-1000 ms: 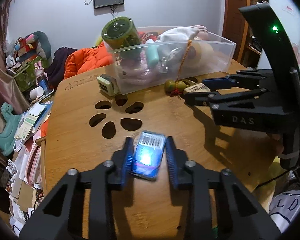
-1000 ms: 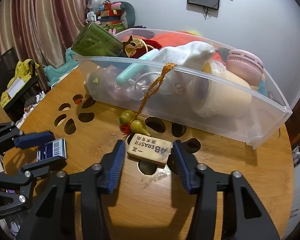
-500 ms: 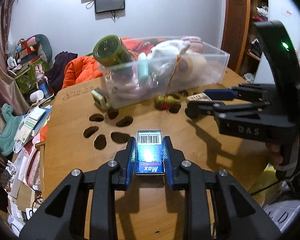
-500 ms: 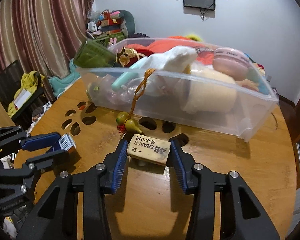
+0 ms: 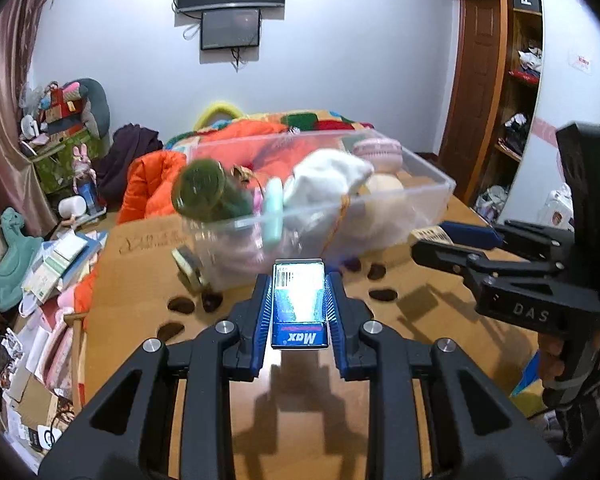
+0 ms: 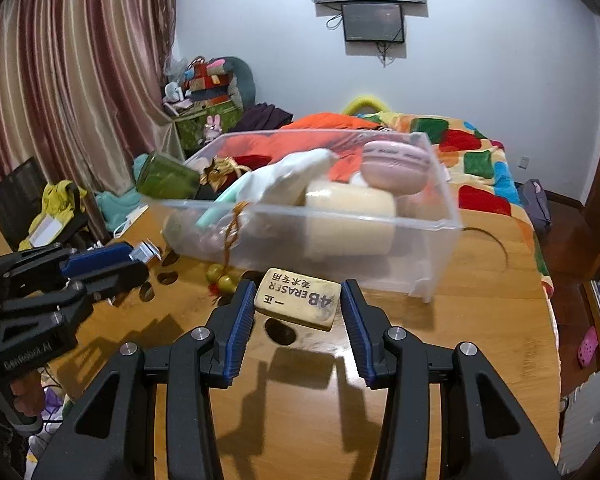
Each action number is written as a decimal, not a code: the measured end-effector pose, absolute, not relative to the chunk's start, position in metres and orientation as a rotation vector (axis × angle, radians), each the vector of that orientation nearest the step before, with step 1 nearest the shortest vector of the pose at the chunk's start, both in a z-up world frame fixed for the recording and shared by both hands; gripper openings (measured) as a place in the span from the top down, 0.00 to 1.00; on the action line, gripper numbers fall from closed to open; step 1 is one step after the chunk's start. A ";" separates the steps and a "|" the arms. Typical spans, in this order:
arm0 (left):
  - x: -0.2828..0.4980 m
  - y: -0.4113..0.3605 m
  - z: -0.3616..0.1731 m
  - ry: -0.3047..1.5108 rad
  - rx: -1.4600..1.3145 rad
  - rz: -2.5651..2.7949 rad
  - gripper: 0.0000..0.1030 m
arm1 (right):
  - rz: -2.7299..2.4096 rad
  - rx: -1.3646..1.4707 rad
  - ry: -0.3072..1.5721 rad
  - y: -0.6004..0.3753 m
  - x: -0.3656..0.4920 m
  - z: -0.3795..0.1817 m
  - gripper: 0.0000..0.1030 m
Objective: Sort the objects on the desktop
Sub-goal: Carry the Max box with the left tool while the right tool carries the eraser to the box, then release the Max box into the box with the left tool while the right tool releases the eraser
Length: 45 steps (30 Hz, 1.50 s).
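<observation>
My left gripper (image 5: 299,300) is shut on a small blue box (image 5: 299,307) with a barcode and "Max" on it, held above the wooden table (image 5: 140,292). My right gripper (image 6: 298,300) is shut on a tan 4B eraser (image 6: 298,299), also lifted off the table. Both hang just in front of a clear plastic bin (image 5: 428,196) full of items; it also shows in the right wrist view (image 6: 440,240). The right gripper shows at the right of the left wrist view (image 5: 440,236). The left gripper shows at the left of the right wrist view (image 6: 136,258).
The bin holds a green jar (image 5: 204,190), a white cloth (image 5: 328,176), a pink round case (image 6: 394,166) and a cream roll (image 6: 350,220). A gourd charm (image 6: 220,278) on an orange cord lies by the bin. The table has paw-shaped holes (image 5: 176,304). A bed stands behind.
Both grippers closed on their objects, the box and the eraser, and lifted them off the table toward the bin.
</observation>
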<state>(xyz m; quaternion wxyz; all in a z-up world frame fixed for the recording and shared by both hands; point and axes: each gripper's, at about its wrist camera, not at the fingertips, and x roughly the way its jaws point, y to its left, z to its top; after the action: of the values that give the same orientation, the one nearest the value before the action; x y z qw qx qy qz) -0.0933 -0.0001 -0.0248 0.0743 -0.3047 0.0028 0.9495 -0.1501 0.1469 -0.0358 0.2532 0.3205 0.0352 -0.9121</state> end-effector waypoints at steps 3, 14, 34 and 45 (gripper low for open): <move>-0.099 -0.002 -0.018 -0.019 -0.885 2.859 0.74 | -2.501 0.866 0.081 0.158 -0.154 -0.033 0.61; -0.133 -0.004 -0.004 -0.059 -0.844 2.871 0.74 | -2.555 0.837 0.043 0.179 -0.175 -0.018 0.61; -0.175 0.001 -0.007 -0.046 -0.855 2.872 0.74 | -2.566 0.828 0.077 0.176 -0.212 -0.011 0.61; -0.177 0.006 -0.015 -0.052 -0.893 2.842 0.74 | -2.591 0.823 0.155 0.165 -0.215 -0.015 0.60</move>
<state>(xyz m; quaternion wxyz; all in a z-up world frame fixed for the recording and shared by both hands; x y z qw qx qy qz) -0.1768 0.0060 -0.0146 0.0809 -0.2988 -0.0174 0.9507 -0.2146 0.1647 -0.0152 0.2079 0.2956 0.0558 -0.9307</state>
